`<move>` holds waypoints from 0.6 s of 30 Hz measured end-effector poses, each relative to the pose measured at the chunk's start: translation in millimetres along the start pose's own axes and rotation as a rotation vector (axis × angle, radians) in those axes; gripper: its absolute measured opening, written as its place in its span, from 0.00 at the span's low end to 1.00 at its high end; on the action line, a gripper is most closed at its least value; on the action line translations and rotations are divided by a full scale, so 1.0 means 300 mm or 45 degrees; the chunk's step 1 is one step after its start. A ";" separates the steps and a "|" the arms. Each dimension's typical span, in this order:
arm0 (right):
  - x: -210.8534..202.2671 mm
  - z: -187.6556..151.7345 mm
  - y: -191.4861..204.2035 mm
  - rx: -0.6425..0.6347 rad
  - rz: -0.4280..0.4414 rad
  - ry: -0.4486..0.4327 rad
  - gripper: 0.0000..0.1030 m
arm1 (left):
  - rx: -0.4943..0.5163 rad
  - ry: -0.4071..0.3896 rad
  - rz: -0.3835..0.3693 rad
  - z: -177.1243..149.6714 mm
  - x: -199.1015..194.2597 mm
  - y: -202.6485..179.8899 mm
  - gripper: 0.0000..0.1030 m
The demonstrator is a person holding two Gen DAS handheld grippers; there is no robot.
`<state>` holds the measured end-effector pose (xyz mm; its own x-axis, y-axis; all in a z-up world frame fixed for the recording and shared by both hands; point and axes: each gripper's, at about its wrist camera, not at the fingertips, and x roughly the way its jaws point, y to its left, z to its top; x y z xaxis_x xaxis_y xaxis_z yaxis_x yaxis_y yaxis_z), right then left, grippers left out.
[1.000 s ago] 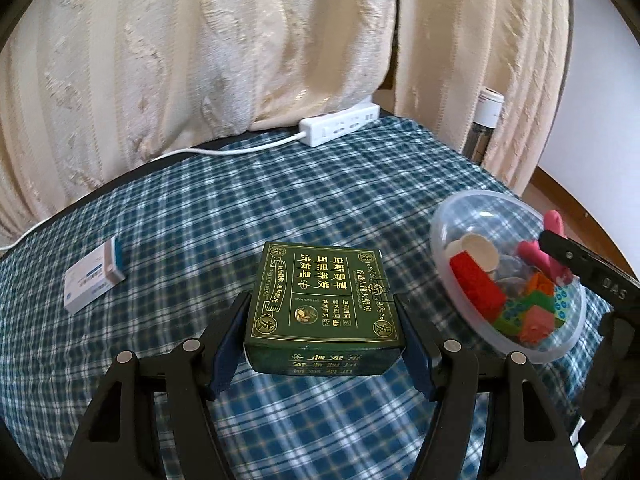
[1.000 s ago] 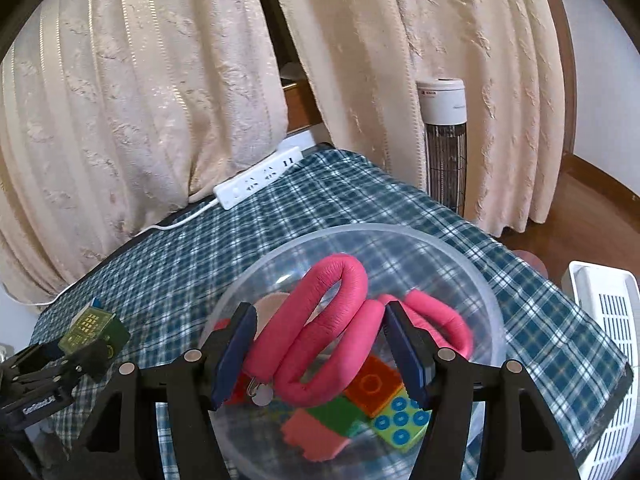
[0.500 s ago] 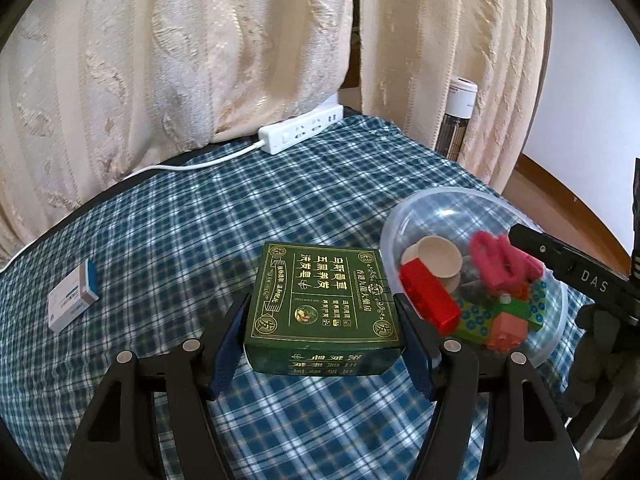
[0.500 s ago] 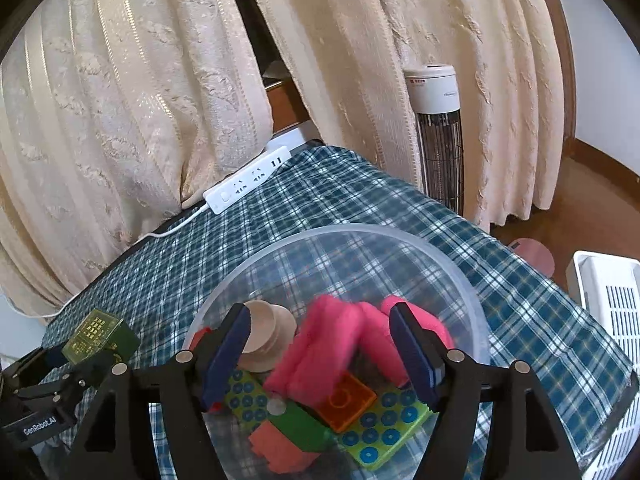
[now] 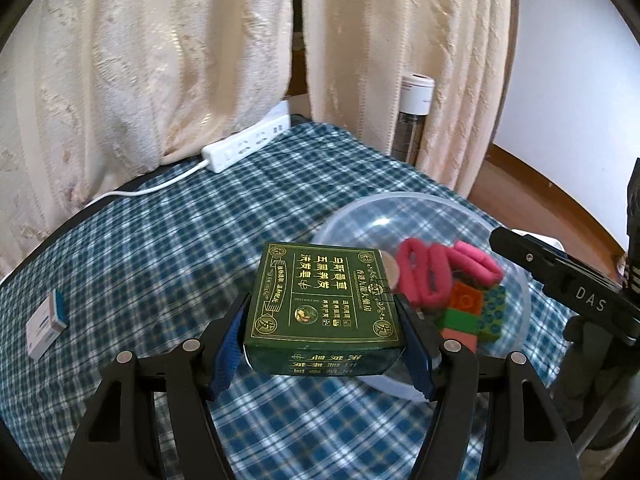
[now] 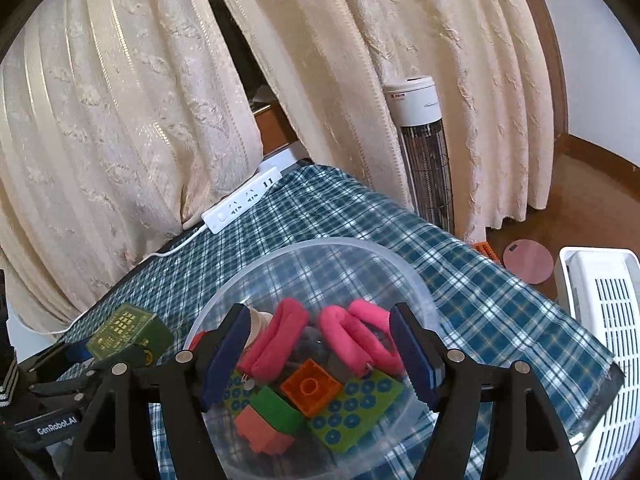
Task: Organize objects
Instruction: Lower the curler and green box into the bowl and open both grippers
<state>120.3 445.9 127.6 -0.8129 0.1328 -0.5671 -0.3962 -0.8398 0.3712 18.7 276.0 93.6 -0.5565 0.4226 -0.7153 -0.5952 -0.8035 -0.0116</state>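
My left gripper [image 5: 320, 314] is shut on a dark green box with gold print [image 5: 324, 300], held above the checked tablecloth at the left rim of a clear plastic bowl [image 5: 400, 204]. In the right wrist view the same box [image 6: 124, 330] shows at lower left. My right gripper [image 6: 318, 320] hangs open over the bowl [image 6: 340, 242], nothing pressed between its pads. Below it a pink foam loop [image 6: 348, 336] lies in the bowl on an orange block [image 6: 310, 386] and a green dotted plate [image 6: 356, 404]. One of the right gripper's fingers [image 5: 560, 288] crosses the bowl's right side.
A white power strip [image 5: 246, 146] with its cord lies at the table's far edge under cream curtains. A small white and blue box [image 5: 42, 326] sits far left. Beyond the table stand a tower heater [image 6: 424, 152] and a white slatted basket [image 6: 600, 340].
The pink loop dropped out of the right gripper's jaws into the bowl, and those jaws widened. The left gripper carried the green box right, up to the bowl's rim.
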 end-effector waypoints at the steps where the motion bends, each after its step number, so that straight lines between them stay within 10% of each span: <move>1: -0.003 0.000 -0.007 0.005 0.000 -0.002 0.73 | 0.009 0.001 -0.011 0.003 0.003 -0.014 0.67; 18: -0.036 0.007 -0.123 0.103 -0.030 -0.036 0.73 | 0.098 0.034 -0.158 0.045 0.067 -0.175 0.68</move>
<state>142.7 476.6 121.6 -0.8143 0.1676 -0.5558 -0.4475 -0.7910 0.4171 31.0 332.4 89.1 -0.4606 0.5048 -0.7301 -0.7019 -0.7106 -0.0484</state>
